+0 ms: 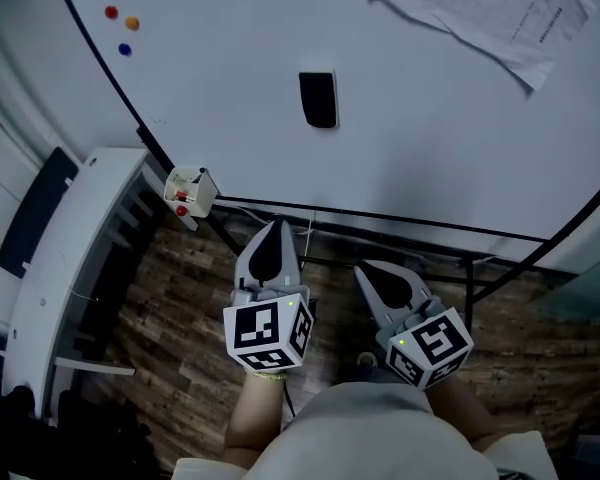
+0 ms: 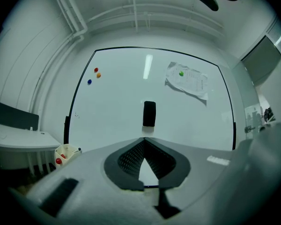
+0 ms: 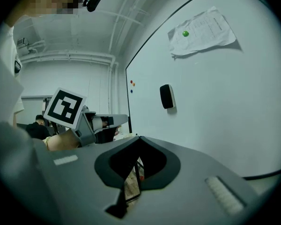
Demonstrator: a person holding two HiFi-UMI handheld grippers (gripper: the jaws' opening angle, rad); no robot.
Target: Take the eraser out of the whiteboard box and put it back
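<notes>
At far left of the head view, beside the whiteboard (image 1: 430, 138), stands a white desk (image 1: 90, 228); it plays no part. Three small magnets (image 1: 122, 23) sit on the board's upper left. The whiteboard box (image 1: 190, 192) hangs at the board's lower left corner. Its top is open and red items lie inside. I see no eraser in it from the head view or the left gripper view.

My left gripper (image 1: 275, 233) is below the board's bottom edge, pointing level at the board and apart from the box. Its jaws are together, tips meeting, with nothing between them.

The eraser (image 1: 318, 99) sits on the board face, upright, near the middle, almost straight ahead of my left tongs. It is well apart from the box and touches neither gripper.

My right gripper (image 1: 372, 273) is just beside the left one, also short of the board. Its jaws are together and empty; only floor shows through the gap behind the tips.

A crumpled paper (image 1: 485, 13) is fixed at the board's upper right; it is not relevant.

Status, as I judge it: the eraser is out of the box, so the take-out half reads as done. Left to do:
- open one pair of tongs
- clamp the eraser and lift it off the board
- carry it down and left to the box
- release it inside

None of that return leg has begun.
</notes>
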